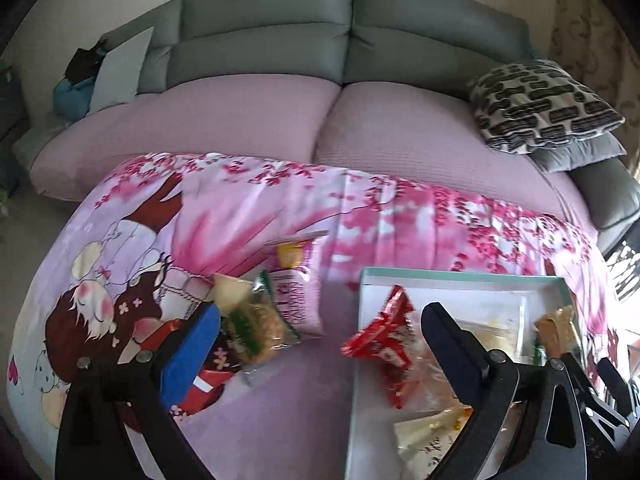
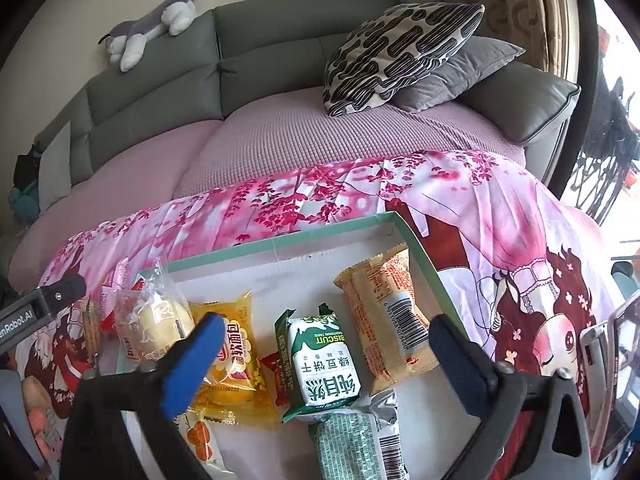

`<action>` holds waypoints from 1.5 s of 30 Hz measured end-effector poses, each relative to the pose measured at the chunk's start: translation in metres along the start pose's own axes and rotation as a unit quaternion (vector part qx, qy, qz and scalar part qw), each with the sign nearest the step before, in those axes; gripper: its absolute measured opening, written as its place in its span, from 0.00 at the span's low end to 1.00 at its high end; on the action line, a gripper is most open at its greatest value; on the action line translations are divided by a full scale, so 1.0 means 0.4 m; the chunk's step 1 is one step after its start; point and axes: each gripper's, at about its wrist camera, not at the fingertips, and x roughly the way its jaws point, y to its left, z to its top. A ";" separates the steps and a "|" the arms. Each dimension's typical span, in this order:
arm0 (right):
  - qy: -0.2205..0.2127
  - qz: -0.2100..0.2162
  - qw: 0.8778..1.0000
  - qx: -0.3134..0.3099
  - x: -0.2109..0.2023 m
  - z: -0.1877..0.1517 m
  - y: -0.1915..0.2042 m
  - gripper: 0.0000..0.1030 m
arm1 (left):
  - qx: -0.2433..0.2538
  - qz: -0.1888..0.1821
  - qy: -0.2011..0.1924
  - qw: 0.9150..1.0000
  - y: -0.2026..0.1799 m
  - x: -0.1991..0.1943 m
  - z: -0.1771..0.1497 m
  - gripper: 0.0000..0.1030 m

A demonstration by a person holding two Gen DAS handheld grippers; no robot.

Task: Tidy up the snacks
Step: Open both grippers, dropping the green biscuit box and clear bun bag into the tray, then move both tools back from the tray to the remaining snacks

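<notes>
Crinkly wrappers slide easily, so with both the left tongs point(image 1: 320, 344) and right tongs point(image 2: 324, 354) wide open and empty, the red packet point(image 1: 382, 342) perched on the box rim point(image 1: 460, 274) may tip out.

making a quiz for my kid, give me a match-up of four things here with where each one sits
Things:
1. green biscuit pack
2. pink snack bag
3. plush toy
4. patterned pillow

Places:
A. on top of the sofa back
B. on the grey cushion
C. inside the box
D. on the cloth, outside the box

Pairs: 1-C, 2-D, 3-A, 4-B
</notes>
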 end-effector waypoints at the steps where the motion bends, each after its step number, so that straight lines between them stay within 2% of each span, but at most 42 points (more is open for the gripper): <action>1: 0.001 0.000 1.000 -0.001 0.002 0.001 0.001 1.00 | -0.002 0.002 0.001 1.000 0.005 0.002 -0.001 0.98; 17: 0.011 -0.006 1.000 -0.021 0.002 -0.003 0.023 1.00 | 0.000 0.002 0.004 1.000 0.014 0.004 -0.002 0.98; 22: 0.019 0.008 1.000 0.002 -0.017 -0.003 0.026 1.00 | 0.005 -0.003 0.004 1.000 0.021 -0.005 0.000 0.98; 28: 0.012 -0.007 0.999 -0.036 -0.050 -0.002 0.070 1.00 | 0.023 -0.002 0.005 1.000 0.032 -0.022 -0.001 0.98; 32: 0.007 -0.006 0.999 -0.049 -0.061 0.000 0.100 1.00 | 0.032 -0.015 0.003 0.999 0.046 -0.036 -0.005 0.98; 40: 0.005 0.003 0.996 -0.086 -0.063 -0.007 0.183 1.00 | 0.017 -0.012 0.000 1.000 0.115 -0.053 -0.003 0.98; 45: 0.003 0.026 0.994 -0.102 -0.063 -0.015 0.252 1.00 | -0.010 -0.011 0.003 1.000 0.194 -0.058 0.001 0.98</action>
